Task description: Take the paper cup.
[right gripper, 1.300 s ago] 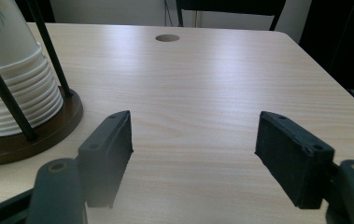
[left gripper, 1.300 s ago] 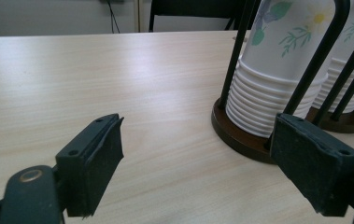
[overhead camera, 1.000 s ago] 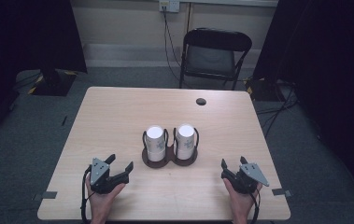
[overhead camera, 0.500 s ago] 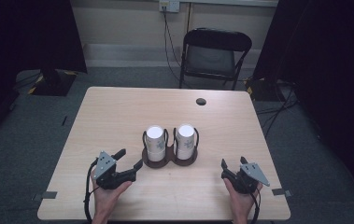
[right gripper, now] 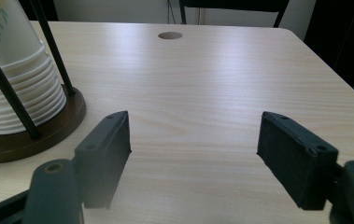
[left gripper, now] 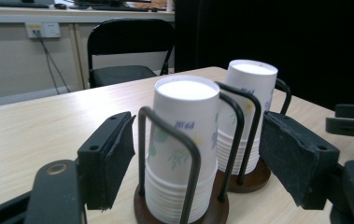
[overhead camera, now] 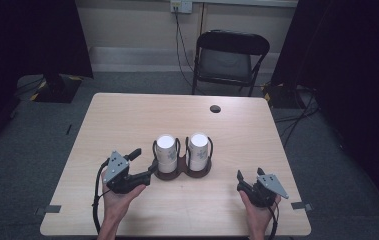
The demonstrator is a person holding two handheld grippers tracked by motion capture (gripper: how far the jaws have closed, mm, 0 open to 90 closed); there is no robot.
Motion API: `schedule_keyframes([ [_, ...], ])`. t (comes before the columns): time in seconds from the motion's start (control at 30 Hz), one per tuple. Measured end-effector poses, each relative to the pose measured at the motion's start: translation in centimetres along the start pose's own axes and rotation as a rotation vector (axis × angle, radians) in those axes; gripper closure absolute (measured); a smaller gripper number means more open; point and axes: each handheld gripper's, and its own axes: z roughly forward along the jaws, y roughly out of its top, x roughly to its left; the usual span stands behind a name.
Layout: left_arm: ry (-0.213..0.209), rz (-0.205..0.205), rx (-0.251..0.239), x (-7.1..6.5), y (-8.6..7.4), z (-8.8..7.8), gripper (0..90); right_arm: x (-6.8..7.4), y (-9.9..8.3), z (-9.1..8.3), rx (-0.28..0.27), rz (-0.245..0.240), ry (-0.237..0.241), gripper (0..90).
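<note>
Left hand-held gripper (left gripper: 198,154) spread around leaf-printed white cup stack (left gripper: 181,140), apparently not touching, wire-hooped brown holder (overhead camera: 183,171).

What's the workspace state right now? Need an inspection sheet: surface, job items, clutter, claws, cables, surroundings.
Surface: light wood table, round hole near far edge.
Job's things: two stacks of paper cups, left stack and right stack, upside down in a dark twin holder with wire loops.
Clutter: nothing seen.
Claws: left claw open, jaws flanking the left stack, not touching; right claw open over bare table.
Cables: one trailing from left claw; wall cable from the socket.
Surroundings: black folding chair, dark curtains, grey floor.
</note>
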Motion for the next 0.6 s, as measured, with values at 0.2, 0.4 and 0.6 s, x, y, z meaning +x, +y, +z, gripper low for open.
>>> schedule_keyframes([
  [0.2, -0.039, 0.014, 0.008, -0.1, 1.0, 0.9, 27.1, 0.0, 0.0, 0.0, 0.001, -0.002, 0.001, 25.0],
  [0.4, -0.068, 0.025, 0.005, -0.3, 1.9, 1.4, 28.1, 0.0, 0.0, 0.0, 0.004, -0.006, 0.001, 24.9],
  [0.6, -0.105, 0.042, -0.001, -0.9, 3.3, 2.5, 28.6, 0.0, 0.0, 0.0, 0.004, -0.004, 0.003, 25.0],
])
